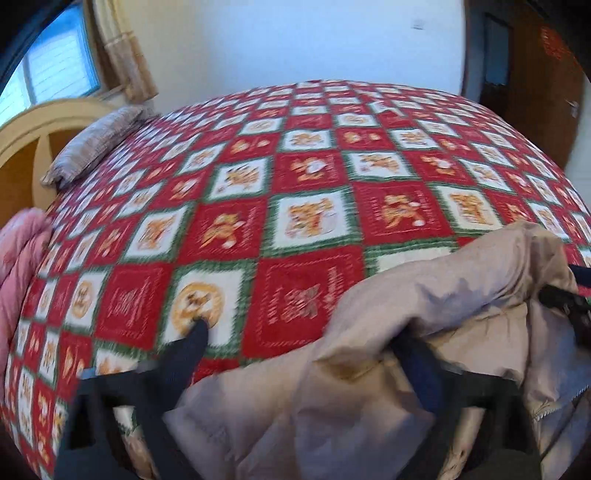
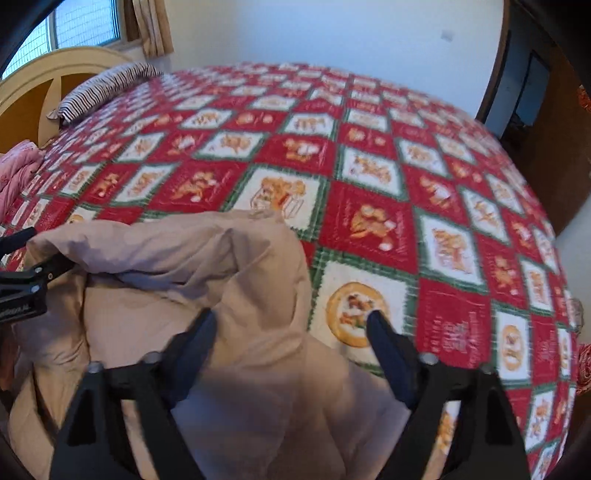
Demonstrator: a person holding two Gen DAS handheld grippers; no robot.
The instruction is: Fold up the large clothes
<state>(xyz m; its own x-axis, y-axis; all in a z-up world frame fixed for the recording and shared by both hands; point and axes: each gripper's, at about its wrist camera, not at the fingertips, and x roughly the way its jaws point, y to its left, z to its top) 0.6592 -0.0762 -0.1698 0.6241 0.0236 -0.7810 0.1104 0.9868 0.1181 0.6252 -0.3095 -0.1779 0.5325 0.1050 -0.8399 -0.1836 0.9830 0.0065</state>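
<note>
A beige padded jacket (image 1: 388,314) lies bunched at the near edge of a bed with a red, white and green checked cover (image 1: 314,170). In the left wrist view my left gripper (image 1: 306,334) has the jacket's thick fabric filling its jaws; the right finger is sunk in the folds and the left fingertip (image 1: 199,332) shows over the cover. In the right wrist view the jacket (image 2: 166,266) rises in a heap between the jaws of my right gripper (image 2: 290,319), which is closed on it. Each view shows the other gripper's black frame at its edge, against the jacket.
A striped pillow (image 2: 103,88) lies by the cream and wood headboard (image 2: 33,85) at the far left. A pink quilt (image 1: 18,258) hangs at the bed's left side. A window (image 2: 85,26) and curtain are behind, and a brown door (image 1: 539,92) stands at the right.
</note>
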